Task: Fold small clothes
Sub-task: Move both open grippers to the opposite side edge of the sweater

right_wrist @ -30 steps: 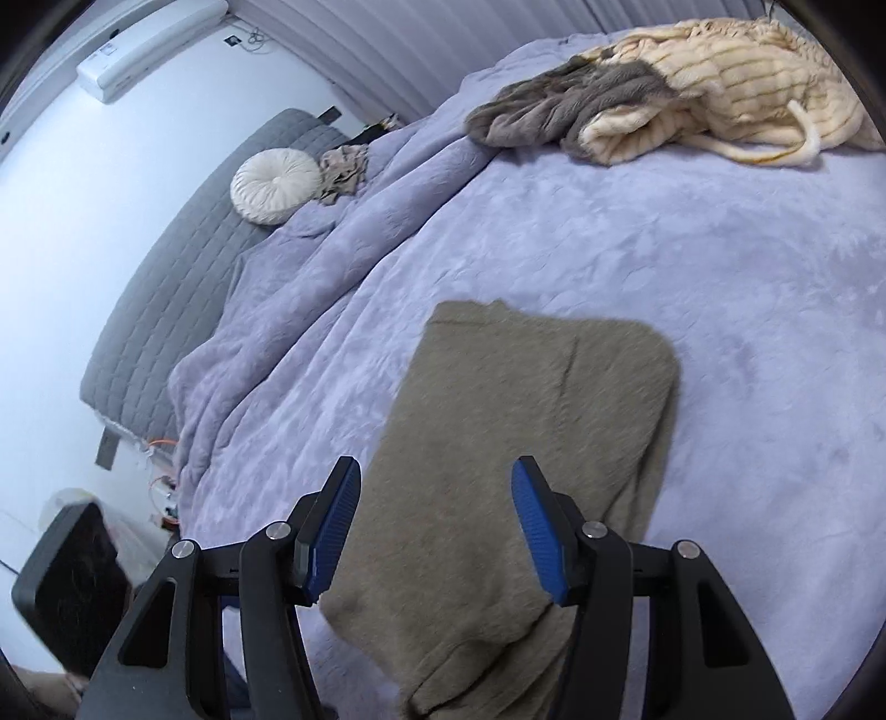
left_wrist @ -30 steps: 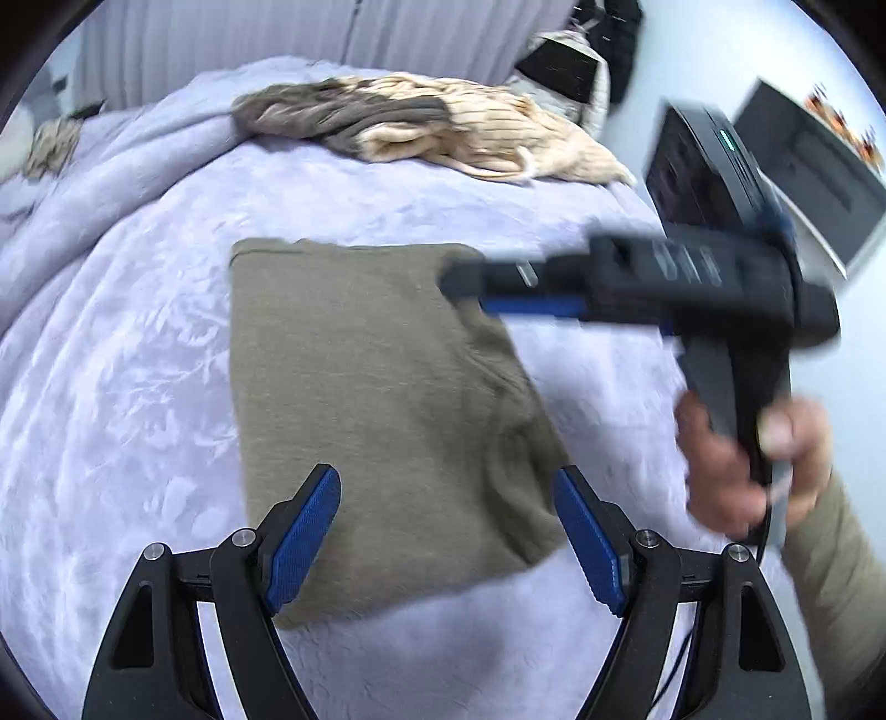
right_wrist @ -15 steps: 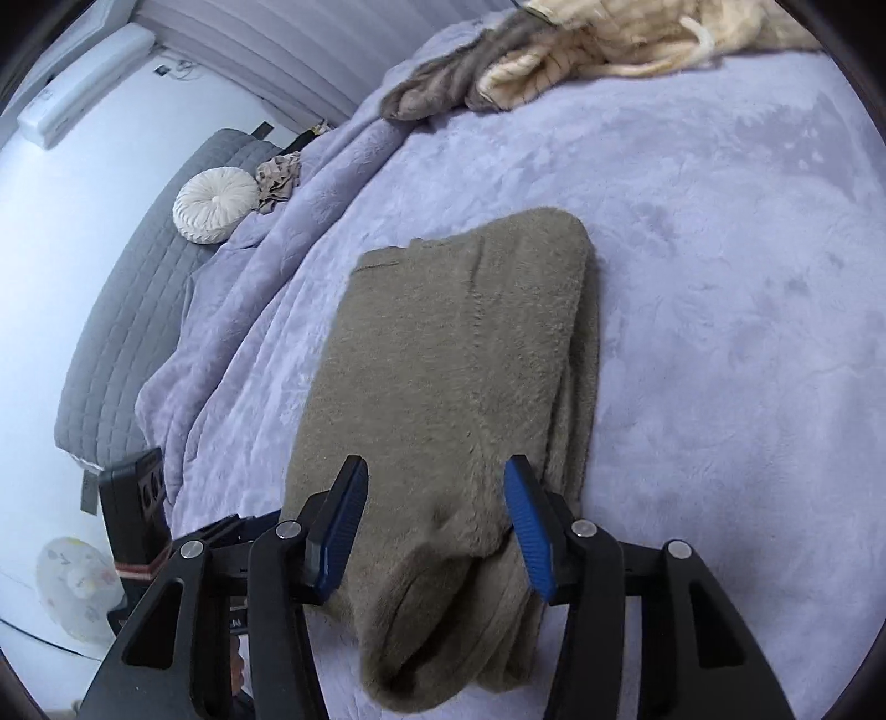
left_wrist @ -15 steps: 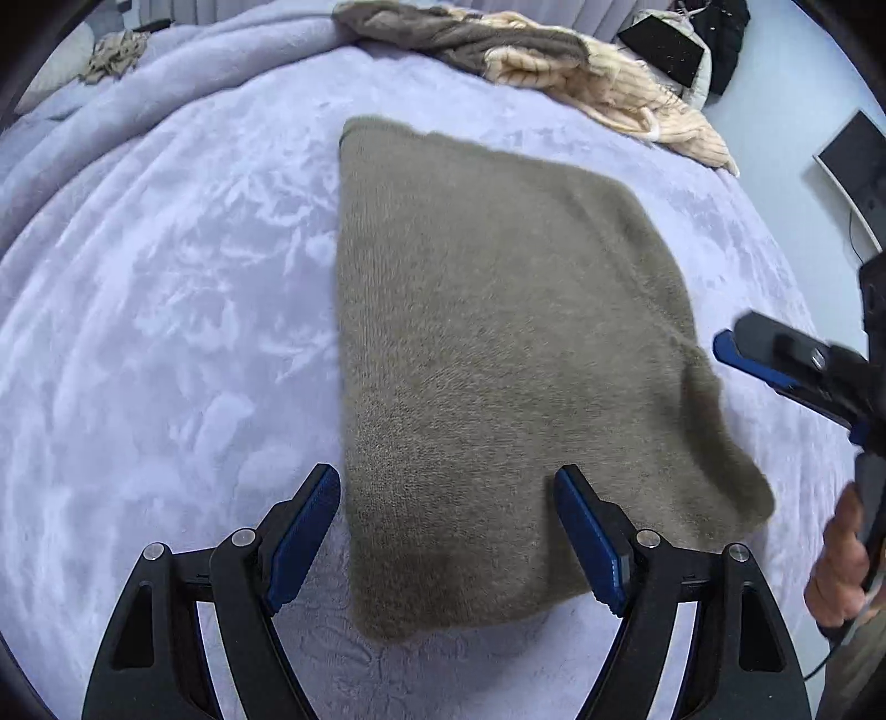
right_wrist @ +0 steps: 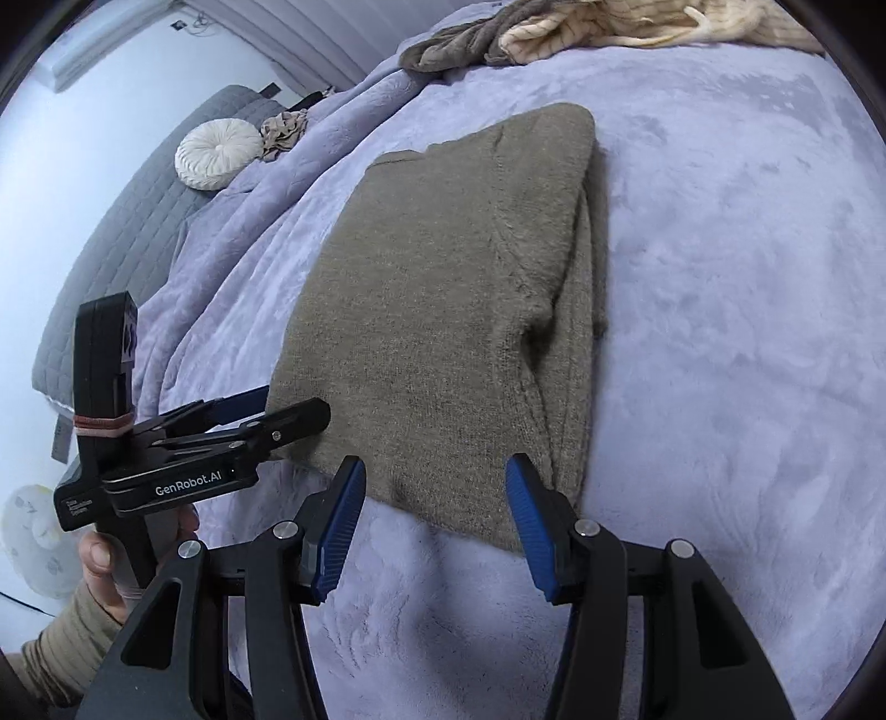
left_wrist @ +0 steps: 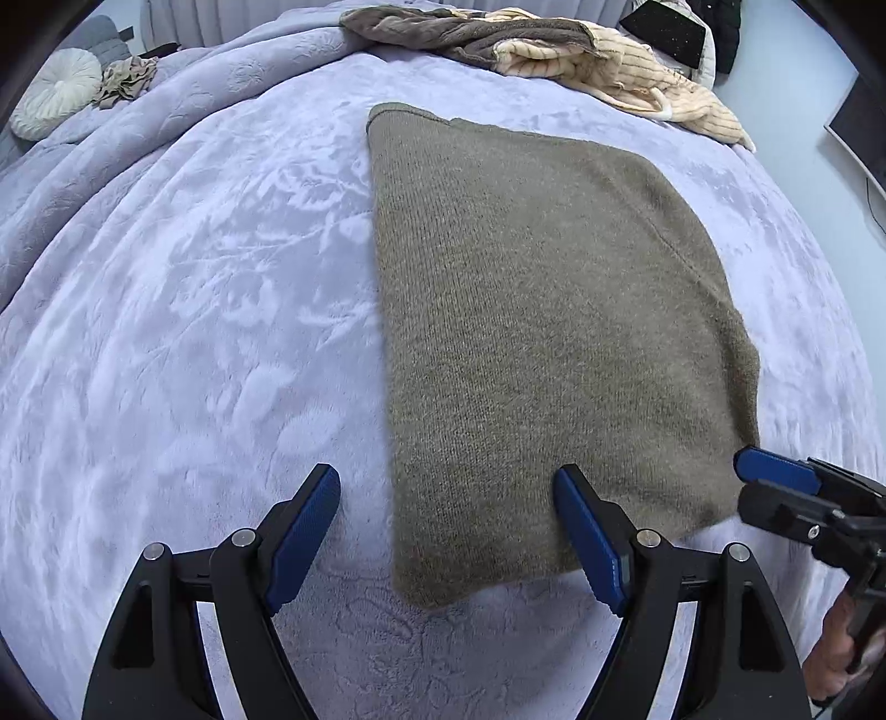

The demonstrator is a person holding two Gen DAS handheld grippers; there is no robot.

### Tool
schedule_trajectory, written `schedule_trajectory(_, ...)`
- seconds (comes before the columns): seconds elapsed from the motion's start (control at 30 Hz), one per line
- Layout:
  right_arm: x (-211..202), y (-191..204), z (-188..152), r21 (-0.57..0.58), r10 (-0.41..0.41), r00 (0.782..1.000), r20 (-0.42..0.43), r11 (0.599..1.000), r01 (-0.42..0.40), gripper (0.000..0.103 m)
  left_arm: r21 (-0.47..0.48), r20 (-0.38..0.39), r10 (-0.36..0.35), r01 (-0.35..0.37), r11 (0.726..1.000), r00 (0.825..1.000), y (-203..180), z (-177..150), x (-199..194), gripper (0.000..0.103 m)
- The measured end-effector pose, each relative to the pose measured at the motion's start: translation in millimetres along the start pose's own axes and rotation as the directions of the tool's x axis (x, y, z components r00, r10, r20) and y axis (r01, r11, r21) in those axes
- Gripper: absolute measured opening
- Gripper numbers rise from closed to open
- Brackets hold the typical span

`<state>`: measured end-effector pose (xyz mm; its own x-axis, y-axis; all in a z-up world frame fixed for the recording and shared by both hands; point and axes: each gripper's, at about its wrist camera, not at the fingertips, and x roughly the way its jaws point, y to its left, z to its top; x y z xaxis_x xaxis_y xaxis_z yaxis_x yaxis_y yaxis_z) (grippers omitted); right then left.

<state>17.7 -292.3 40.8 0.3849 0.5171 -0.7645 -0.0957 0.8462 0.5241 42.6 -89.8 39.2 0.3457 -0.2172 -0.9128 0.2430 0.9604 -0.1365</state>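
An olive-brown knit sweater (left_wrist: 542, 310) lies folded into a rectangle on the lilac bed blanket (left_wrist: 194, 310); it also shows in the right wrist view (right_wrist: 443, 310). My left gripper (left_wrist: 448, 526) is open and empty, its jaws straddling the sweater's near left corner. My right gripper (right_wrist: 434, 515) is open and empty at the sweater's near right edge. The right gripper shows at the right edge of the left wrist view (left_wrist: 786, 487). The left gripper shows in the right wrist view (right_wrist: 277, 412), its tips at the sweater's left corner.
A pile of grey and cream clothes (left_wrist: 542, 50) lies at the far side of the bed. A round white cushion (right_wrist: 216, 155) and a small crumpled beige garment (right_wrist: 285, 130) sit at the far left. The bed edge is near the right gripper.
Both grippers have moved in low toward the sweater's near edge. The sweater now fills more of each view. Both stay open.
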Motion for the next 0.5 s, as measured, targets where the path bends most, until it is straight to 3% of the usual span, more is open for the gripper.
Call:
schedule_trajectory(0.17, -20, 9, 3, -0.025, -0.04, 0.999, 0.028, 0.999, 0.04, 0.057, 0.011, 0.016, -0.02, 0.02, 1.0, 1.0, -2, 5, -11, 0.08)
schedule_trajectory(0.27, -41, 19, 12, -0.055, -0.085, 0.992, 0.089, 0.994, 0.09, 0.058, 0.019, 0.04, -0.051, 0.05, 0.999, 0.998, -3, 15, -20, 0.08)
schedule_trajectory(0.33, -52, 24, 23, -0.074, -0.07, 0.989, 0.13, 0.994, 0.08, 0.058, 0.008, 0.066, -0.063, 0.063, 0.998, 0.996, -2, 29, -24, 0.08)
schedule_trajectory(0.4, -50, 28, 40, -0.092, -0.054, 0.988, 0.145, 0.993, 0.068, 0.058, -0.028, 0.08, -0.061, 0.063, 0.998, 0.995, 1, 48, -23, 0.08)
schedule_trajectory(0.5, -26, 28, 67, -0.09, -0.048, 0.993, 0.112, 0.994, 0.058, 0.058, -0.081, 0.042, -0.043, 0.046, 0.996, 0.998, 6, 74, -5, 0.08)
